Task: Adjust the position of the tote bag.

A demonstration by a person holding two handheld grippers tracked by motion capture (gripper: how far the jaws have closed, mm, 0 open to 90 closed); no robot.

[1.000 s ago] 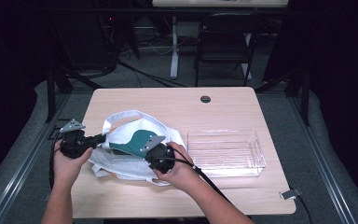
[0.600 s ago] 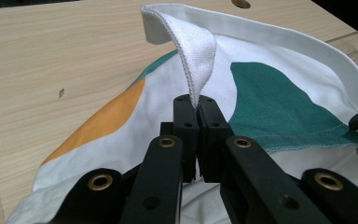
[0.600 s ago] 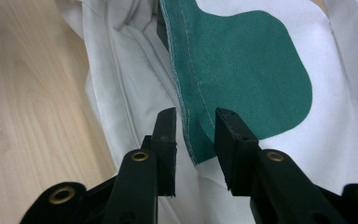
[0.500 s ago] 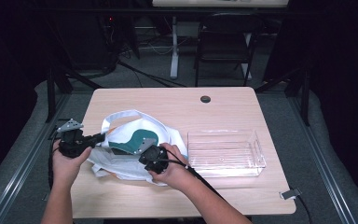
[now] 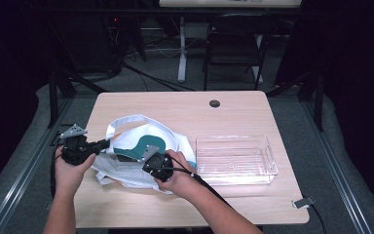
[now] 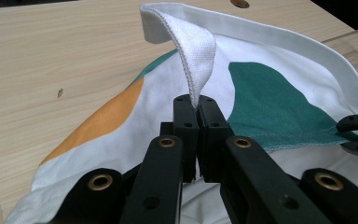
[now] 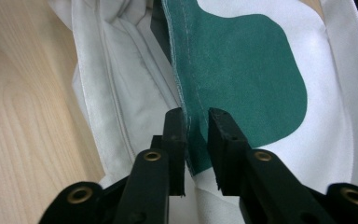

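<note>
Light wooden table [image 5: 126, 209], clear plastic bin [image 5: 236, 161] on its right half, dark round grommet [image 5: 215, 104] near the far edge, black chair [image 5: 233, 48] beyond.

— How are the hands set?
— Both forearms come in low. The left gripper [image 5: 103, 144] points right, jaws pressed tight together.
— And the other?
— The right gripper [image 7: 196, 122] has just been closing; a narrow gap remains between its jaws.
</note>
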